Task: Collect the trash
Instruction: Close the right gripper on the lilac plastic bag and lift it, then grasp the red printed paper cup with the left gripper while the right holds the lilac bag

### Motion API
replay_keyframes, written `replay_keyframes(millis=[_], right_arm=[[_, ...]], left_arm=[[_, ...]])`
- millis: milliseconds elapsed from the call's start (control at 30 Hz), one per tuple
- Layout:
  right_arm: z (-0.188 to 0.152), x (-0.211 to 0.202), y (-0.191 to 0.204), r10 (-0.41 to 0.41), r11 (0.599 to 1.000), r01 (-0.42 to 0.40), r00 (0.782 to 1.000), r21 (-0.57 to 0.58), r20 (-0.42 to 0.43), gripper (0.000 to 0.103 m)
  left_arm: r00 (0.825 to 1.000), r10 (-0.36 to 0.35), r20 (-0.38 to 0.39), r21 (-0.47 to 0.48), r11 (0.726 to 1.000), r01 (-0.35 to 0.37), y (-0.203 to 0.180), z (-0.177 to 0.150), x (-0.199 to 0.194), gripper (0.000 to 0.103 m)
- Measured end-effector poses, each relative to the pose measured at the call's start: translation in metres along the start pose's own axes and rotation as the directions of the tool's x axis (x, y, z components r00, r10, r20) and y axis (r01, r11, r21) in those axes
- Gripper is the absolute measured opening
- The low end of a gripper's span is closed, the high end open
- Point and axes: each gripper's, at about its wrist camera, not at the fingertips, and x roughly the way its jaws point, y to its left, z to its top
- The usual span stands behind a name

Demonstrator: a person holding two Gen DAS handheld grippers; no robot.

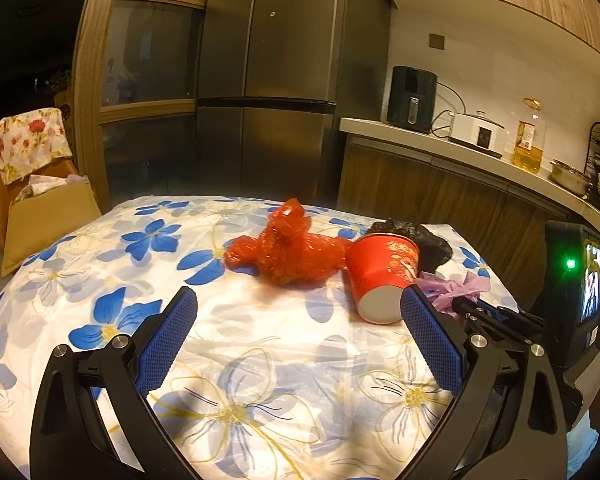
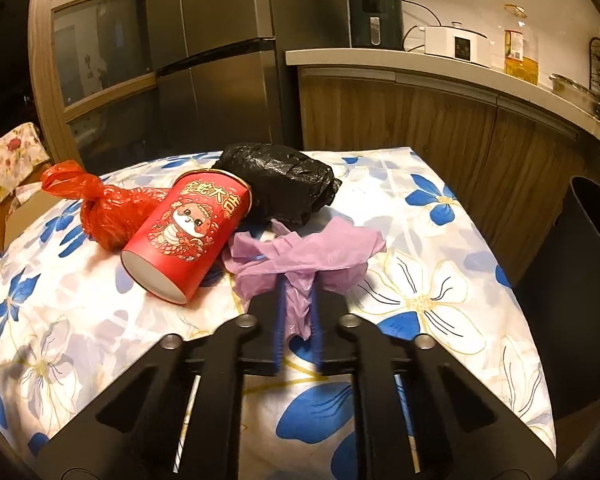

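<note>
A knotted red plastic bag [image 1: 288, 250] lies mid-table, also in the right wrist view [image 2: 104, 210]. A red paper cup [image 1: 382, 276] lies on its side beside it, its white base toward me [image 2: 188, 236]. A crumpled black plastic bag [image 2: 278, 184] sits behind the cup [image 1: 420, 240]. My right gripper [image 2: 298, 286] is shut on a crumpled purple plastic bag [image 2: 308, 254], which also shows in the left wrist view [image 1: 456, 286]. My left gripper [image 1: 298, 300] is open and empty above the cloth, short of the red bag and cup.
The table has a blue-flowered cloth [image 2: 440, 300]. A dark bin [image 2: 580, 280] stands at the table's right edge. A cardboard box [image 1: 48, 216] and a chair with floral cloth [image 1: 24, 144] are at the left. A fridge [image 1: 268, 80] and kitchen counter [image 1: 440, 144] stand behind.
</note>
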Motion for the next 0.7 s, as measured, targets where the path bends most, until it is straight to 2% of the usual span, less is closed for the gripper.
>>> replay_keyframes(millis=[167,367,533,700], right_arm=[[-0.002,-0.031,-0.018,-0.019,0.999,0.016,0.998,0.043,0.065,0.004],[-0.012,-0.068,-0.044,-0.048,0.995,0.037,0.992,0.094,0.114,0.004],[-0.015,-0.084,-0.057,-0.056,0.994,0.042,0.989,0.101,0.136,0.004],[-0.015,-0.089,-0.062,-0.055,0.994,0.041,0.988,0.101,0.146,0.004]], left_arm=[[0.998,-0.058,-0.01,0.015,0.998,0.058,-0.014,-0.001,0.003,0.097],[0.989,-0.134,-0.057,0.025,0.99,0.136,-0.043,0.001,0.027,0.097],[0.989,-0.132,-0.072,0.073,0.988,0.137,-0.069,0.004,0.049,0.097],[0.987,-0.117,-0.11,0.086,0.988,0.127,-0.079,0.003,0.073,0.097]])
